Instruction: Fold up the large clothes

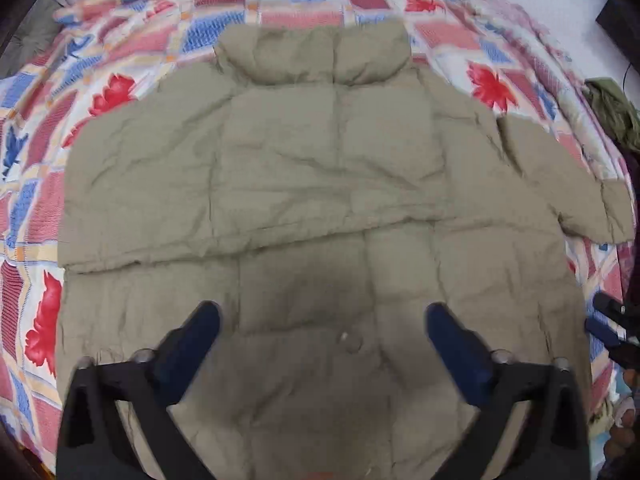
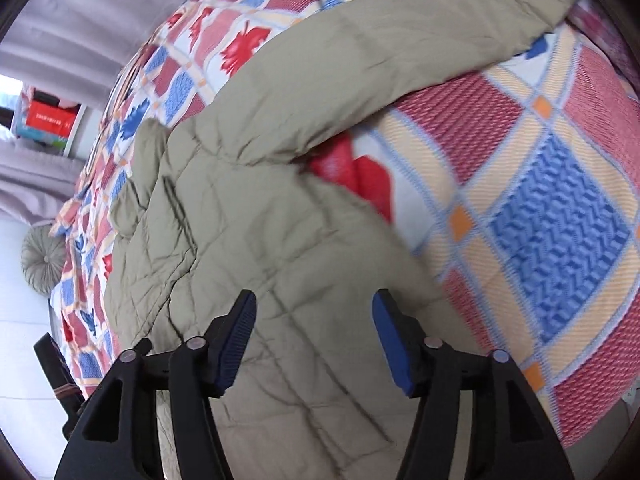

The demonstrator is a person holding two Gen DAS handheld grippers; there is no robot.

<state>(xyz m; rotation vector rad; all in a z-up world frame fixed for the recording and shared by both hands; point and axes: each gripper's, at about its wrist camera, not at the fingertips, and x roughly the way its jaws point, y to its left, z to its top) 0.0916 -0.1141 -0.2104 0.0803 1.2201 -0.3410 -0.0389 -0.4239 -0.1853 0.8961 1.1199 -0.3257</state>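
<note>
Item: padded khaki jacket (image 1: 320, 184), lying flat on a patchwork bedspread (image 1: 36, 208), back panel uppermost. Collar (image 1: 316, 54) pointed to the far side; hem lay nearest, directly beneath the left gripper (image 1: 322, 322). Long axis of the body ran near to far. The left sleeve lay folded across the back as a crosswise band; the right sleeve (image 1: 576, 184) stretched out to the right, onto the bedspread.

Left gripper: jaws wide apart, nothing between them, hovering over the near middle of the jacket, apparently not touching it.

Right gripper (image 2: 314, 340): jaws apart, empty, above the jacket's right side, with the outstretched sleeve (image 2: 360, 60) running away to the far right of it.

Judgement: the unfolded sleeve was the likely next piece to fold. It lay on the right gripper's side, clearly nearer that hand than the left; its cuff lay far from the jaws, so a reach along the sleeve seemed needed.

Elsewhere: curtain (image 2: 80, 12), round cushion (image 2: 42, 254).
</note>
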